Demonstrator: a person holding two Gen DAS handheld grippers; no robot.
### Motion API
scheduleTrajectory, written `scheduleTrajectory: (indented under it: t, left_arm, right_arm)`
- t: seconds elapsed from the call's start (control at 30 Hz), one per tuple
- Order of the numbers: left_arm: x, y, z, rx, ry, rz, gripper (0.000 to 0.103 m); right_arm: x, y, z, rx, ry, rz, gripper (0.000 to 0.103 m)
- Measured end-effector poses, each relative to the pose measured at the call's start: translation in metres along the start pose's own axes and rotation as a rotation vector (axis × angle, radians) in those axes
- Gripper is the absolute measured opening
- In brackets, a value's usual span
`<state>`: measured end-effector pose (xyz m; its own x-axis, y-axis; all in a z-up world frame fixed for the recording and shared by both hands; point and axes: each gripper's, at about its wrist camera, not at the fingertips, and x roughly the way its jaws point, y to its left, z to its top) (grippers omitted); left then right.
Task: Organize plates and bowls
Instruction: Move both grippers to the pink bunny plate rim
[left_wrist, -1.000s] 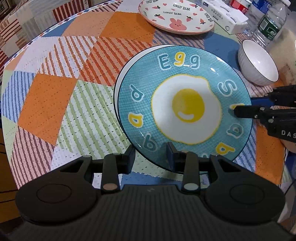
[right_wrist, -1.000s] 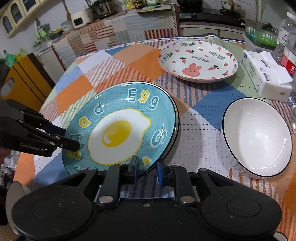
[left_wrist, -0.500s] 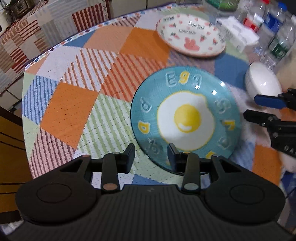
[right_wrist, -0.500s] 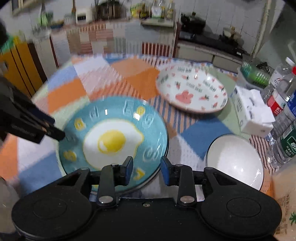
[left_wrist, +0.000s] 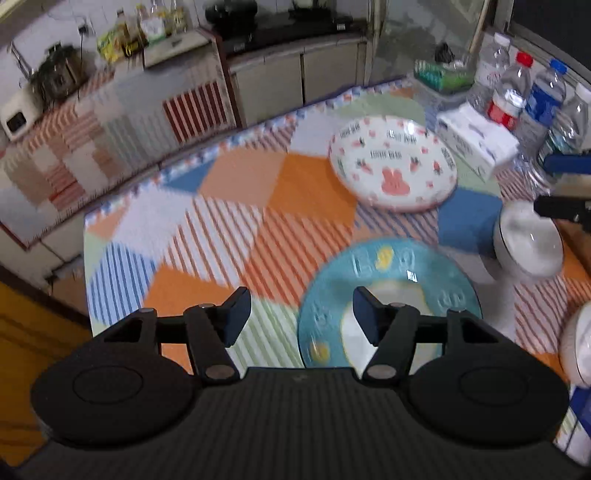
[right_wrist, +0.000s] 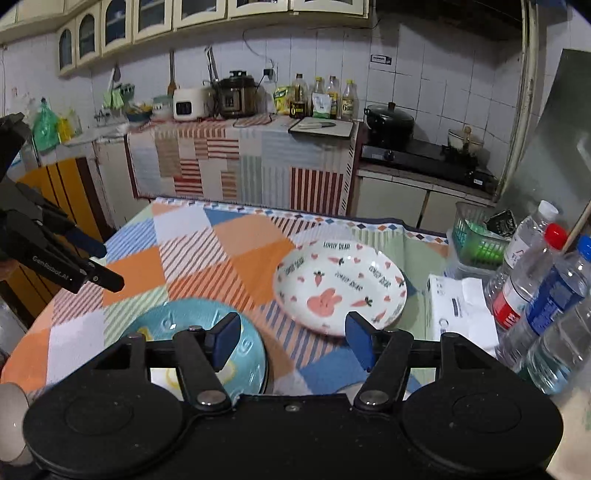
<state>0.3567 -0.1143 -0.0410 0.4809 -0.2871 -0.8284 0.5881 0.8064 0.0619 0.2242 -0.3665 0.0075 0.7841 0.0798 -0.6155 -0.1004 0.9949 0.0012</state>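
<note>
The blue egg plate (left_wrist: 402, 273) lies flat on the patchwork tablecloth; it also shows in the right wrist view (right_wrist: 184, 317). The white rabbit plate (left_wrist: 391, 162) sits farther back, and shows in the right wrist view (right_wrist: 340, 284). A white bowl (left_wrist: 528, 240) stands right of the blue plate. My left gripper (left_wrist: 301, 314) is open and empty, raised above the blue plate's left edge. My right gripper (right_wrist: 291, 338) is open and empty, raised between the two plates. Each gripper shows at the edge of the other's view (left_wrist: 565, 184) (right_wrist: 88, 266).
Water bottles (right_wrist: 543, 295) and a white tissue pack (left_wrist: 476, 140) stand at the table's right side, with a green basket (right_wrist: 480, 243) behind. Another white bowl's rim (left_wrist: 578, 343) shows at the right edge. A yellow chair (right_wrist: 62, 192) stands left. Kitchen counters lie beyond the table.
Both grippers let go of the blue plate, opened wide and lifted up and back. The plate now rests flat on the table.
</note>
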Motion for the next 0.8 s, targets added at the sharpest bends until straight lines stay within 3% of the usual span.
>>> scheduleTrajectory:
  t: [0.23,0.43,0.8]
  left_arm:
    - [0.026,0.015,0.043,-0.108,-0.027,-0.057,0.061]
    - [0.071,0.018,0.057,-0.181,-0.031,-0.075,0.062]
    - [0.147,0.007,0.086,-0.199,0.027,-0.107,0.065]
  right_arm:
    - [0.041,-0.03,0.011,-0.016,0.069,0.01,0.068]
    - [0.082,-0.063,0.011,0.111,0.101,0.021,0.068]
    - [0.147,-0.109,0.006,0.338,0.285,0.021,0.068]
